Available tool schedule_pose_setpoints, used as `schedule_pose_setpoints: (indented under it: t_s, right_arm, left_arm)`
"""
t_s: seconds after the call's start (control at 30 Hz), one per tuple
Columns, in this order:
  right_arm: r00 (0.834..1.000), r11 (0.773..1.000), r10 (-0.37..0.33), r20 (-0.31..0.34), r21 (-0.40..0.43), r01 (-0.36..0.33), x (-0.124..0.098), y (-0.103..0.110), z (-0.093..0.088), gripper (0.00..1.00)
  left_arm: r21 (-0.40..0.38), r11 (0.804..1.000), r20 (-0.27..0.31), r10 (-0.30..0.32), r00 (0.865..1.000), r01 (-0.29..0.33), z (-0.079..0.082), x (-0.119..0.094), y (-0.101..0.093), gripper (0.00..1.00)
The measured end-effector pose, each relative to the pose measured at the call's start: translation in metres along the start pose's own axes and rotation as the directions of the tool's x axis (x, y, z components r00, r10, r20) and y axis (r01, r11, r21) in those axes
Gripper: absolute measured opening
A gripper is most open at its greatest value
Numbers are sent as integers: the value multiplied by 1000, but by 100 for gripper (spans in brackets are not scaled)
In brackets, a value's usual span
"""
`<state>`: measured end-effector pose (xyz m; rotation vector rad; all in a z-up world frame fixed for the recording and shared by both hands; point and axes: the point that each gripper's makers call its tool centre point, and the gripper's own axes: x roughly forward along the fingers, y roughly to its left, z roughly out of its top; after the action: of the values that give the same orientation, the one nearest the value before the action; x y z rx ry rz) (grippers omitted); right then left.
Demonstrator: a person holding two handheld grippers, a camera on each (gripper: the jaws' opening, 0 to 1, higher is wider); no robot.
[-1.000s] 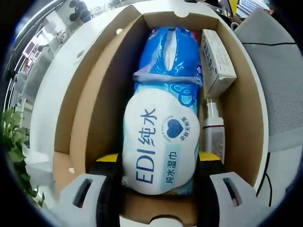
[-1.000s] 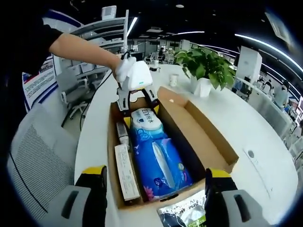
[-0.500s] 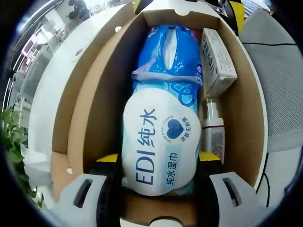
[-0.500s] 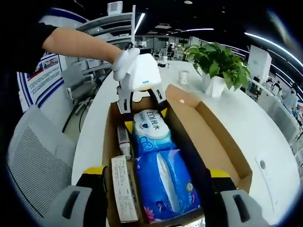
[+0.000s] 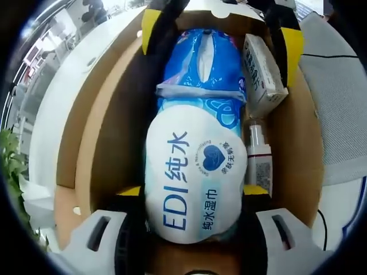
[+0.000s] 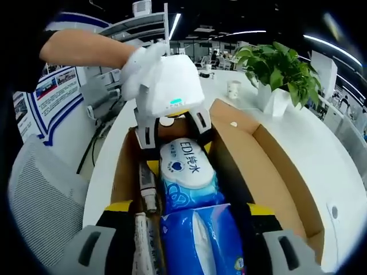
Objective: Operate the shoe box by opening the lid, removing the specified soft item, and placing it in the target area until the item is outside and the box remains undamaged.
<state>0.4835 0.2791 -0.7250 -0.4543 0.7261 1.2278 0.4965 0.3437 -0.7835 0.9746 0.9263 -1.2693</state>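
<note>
Wipes pack (image 5: 194,180) sits deep in the open shoe box (image 5: 100,114), left tool (image 5: 192,232) clamped around its end; right tool (image 6: 189,243), jaws spread, has just pushed in over the blue tissue pack (image 6: 200,240). Lift-out looks imminent.

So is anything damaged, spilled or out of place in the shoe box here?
Nothing stands out. The shoe box is open with walls intact. The wet wipes pack, blue tissue pack, small carton and spray bottle lie packed side by side, none torn or leaking. The left gripper straddles the wipes pack.
</note>
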Motion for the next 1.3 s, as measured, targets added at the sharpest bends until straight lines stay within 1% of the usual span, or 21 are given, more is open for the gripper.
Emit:
schedule_pose_setpoints:
  t_s: [0.03, 0.1, 0.17, 0.23, 0.33, 0.47, 0.6, 0.7, 0.8, 1.0, 1.13, 1.23, 1.3]
  right_arm:
    - [1000, 1000, 3, -6, -3, -3, 3, 0, -1, 74]
    - [1000, 1000, 14, -24, -9, -14, 10, 0, -3, 73]
    - [999, 1000, 26, -29, -2, -26, 14, 1, -3, 73]
    - [999, 999, 36, -24, -4, -36, 17, 1, -1, 72]
    - [999, 999, 45, -17, -7, -45, 23, 2, 1, 71]
    - [998, 998, 62, -27, -30, -62, 31, 5, 4, 71]
    - [997, 996, 75, -23, -50, -77, 39, 4, 8, 68]
    - [996, 994, 82, -35, -65, -84, 45, 4, 8, 65]
    - [995, 992, 90, -46, -79, -93, 51, 6, 7, 64]
    - [994, 990, 93, -60, -104, -99, 59, 5, 5, 61]
    - [994, 986, 91, -65, -131, -99, 64, 6, 4, 62]
    - [994, 986, 87, -64, -137, -95, 68, 7, 6, 64]
    - [995, 987, 79, -60, -139, -87, 71, 7, 6, 63]
  left_arm:
    - [13, 1000, -11, -24, 1000, 24, -1, 4, -3, 67]
    - [15, 999, -26, -35, 999, 35, -1, 6, -2, 67]
    - [22, 999, -2, -36, 999, 36, -3, 4, -2, 67]
    - [21, 999, 7, -35, 999, 35, -3, 5, -1, 67]
    - [22, 999, 9, -31, 999, 31, -3, 6, 1, 67]
    - [23, 999, 18, -25, 1000, 25, -2, 6, 1, 67]
    - [25, 999, 22, -24, 999, 24, -2, 7, 2, 67]
    - [29, 999, 26, -21, 999, 21, -2, 8, 3, 67]
    - [30, 999, 30, -20, 999, 19, -1, 8, 3, 67]
    - [31, 999, 37, -18, 999, 17, -1, 8, 3, 67]
    - [31, 999, 44, -19, 999, 18, -1, 8, 3, 67]
    - [32, 999, 47, -18, 999, 17, -1, 8, 3, 67]
    - [33, 999, 51, -18, 999, 16, 0, 8, 2, 67]
